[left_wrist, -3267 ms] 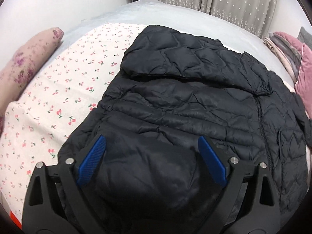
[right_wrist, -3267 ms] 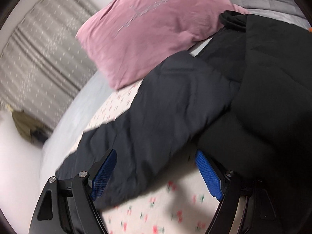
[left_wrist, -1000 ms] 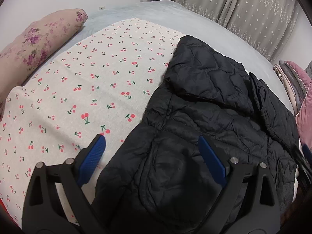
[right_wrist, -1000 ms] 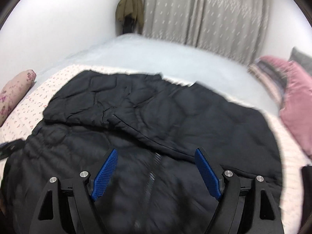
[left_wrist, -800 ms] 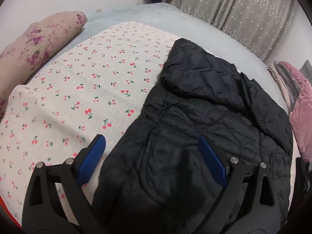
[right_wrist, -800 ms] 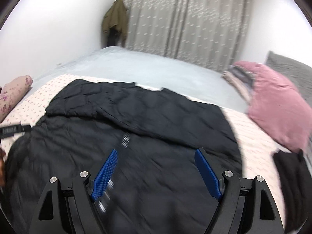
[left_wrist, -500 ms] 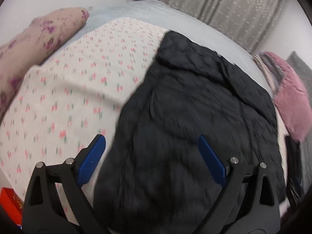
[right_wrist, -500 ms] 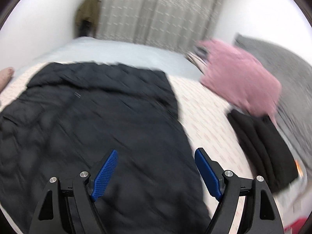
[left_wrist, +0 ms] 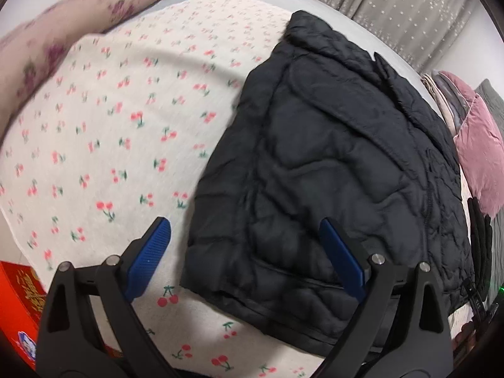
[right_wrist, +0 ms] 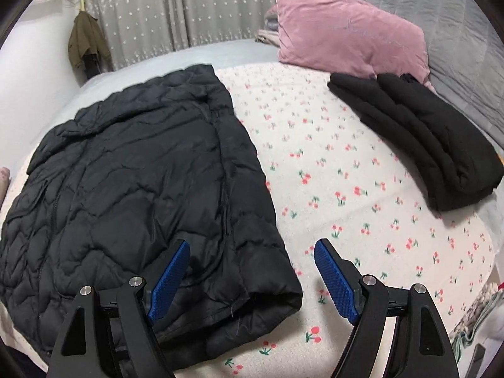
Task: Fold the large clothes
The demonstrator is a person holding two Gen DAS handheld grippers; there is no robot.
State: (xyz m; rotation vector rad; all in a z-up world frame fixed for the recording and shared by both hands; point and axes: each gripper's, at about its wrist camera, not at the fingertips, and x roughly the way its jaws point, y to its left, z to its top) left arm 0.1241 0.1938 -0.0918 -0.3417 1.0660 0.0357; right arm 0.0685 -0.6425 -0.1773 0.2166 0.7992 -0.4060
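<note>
A black quilted puffer jacket [left_wrist: 330, 163] [right_wrist: 132, 189] lies flat on the cherry-print sheet [left_wrist: 104, 132] [right_wrist: 346, 189], its sides folded inward into a long strip. My left gripper [left_wrist: 245, 252] hangs open above the jacket's near left hem corner, with nothing between its blue pads. My right gripper [right_wrist: 252, 271] is open too, over the near right hem corner, one pad above the fabric and the other above the sheet. Neither gripper touches the jacket.
A folded black garment [right_wrist: 419, 132] lies on the sheet at the right, in front of a pink pillow [right_wrist: 349, 37] and a grey quilt [right_wrist: 456, 25]. A floral bolster [left_wrist: 63, 41] lies at the far left. A red box [left_wrist: 19, 308] sits by the bed's near edge.
Both grippers have slid toward the jacket's near hem, the left to its left corner, the right swinging across to its right corner. The folded black garment has come into the right view.
</note>
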